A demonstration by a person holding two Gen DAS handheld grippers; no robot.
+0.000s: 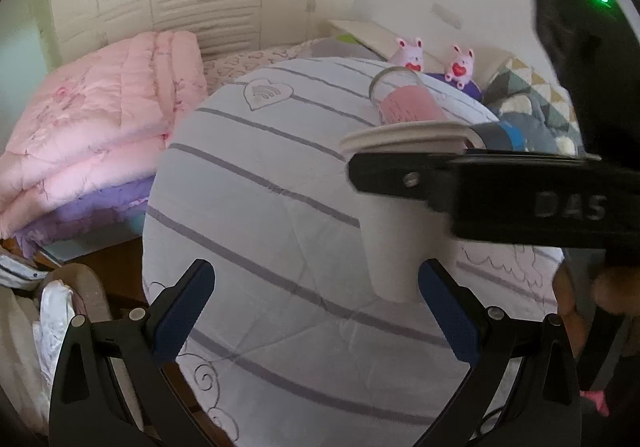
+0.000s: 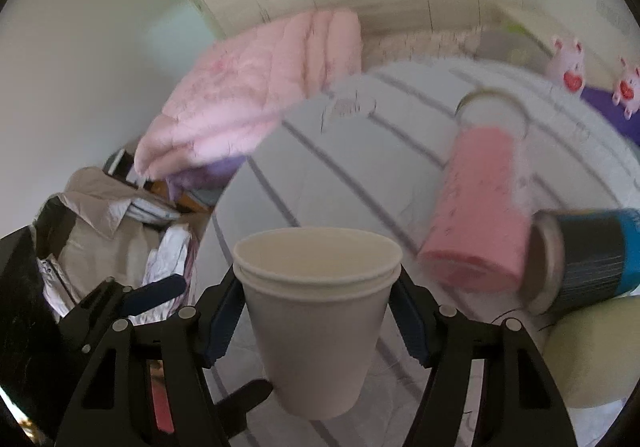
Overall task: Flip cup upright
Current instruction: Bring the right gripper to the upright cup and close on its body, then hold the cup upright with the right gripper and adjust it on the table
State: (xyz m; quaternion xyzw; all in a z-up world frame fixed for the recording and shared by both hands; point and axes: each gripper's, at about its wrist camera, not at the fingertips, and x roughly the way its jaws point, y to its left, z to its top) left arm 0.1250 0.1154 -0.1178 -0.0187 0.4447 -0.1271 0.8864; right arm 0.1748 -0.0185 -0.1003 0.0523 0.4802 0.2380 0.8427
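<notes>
A white paper cup (image 2: 316, 311) stands upright with its mouth up, held above the striped bed cover. My right gripper (image 2: 318, 307) is shut on the cup just below its rim. In the left wrist view the same cup (image 1: 396, 247) hangs under the right gripper's black finger (image 1: 400, 177). My left gripper (image 1: 316, 307) is open and empty, just below and left of the cup, its right blue pad (image 1: 448, 315) close to the cup's base.
A pink-sleeved glass bottle (image 2: 480, 207) and a dark blue can (image 2: 588, 255) lie on the striped white cover (image 1: 260, 187). Folded pink quilts (image 1: 92, 135) lie at left. Two pink plush toys (image 1: 436, 61) sit at the back. Bags (image 2: 100, 227) lie on the floor.
</notes>
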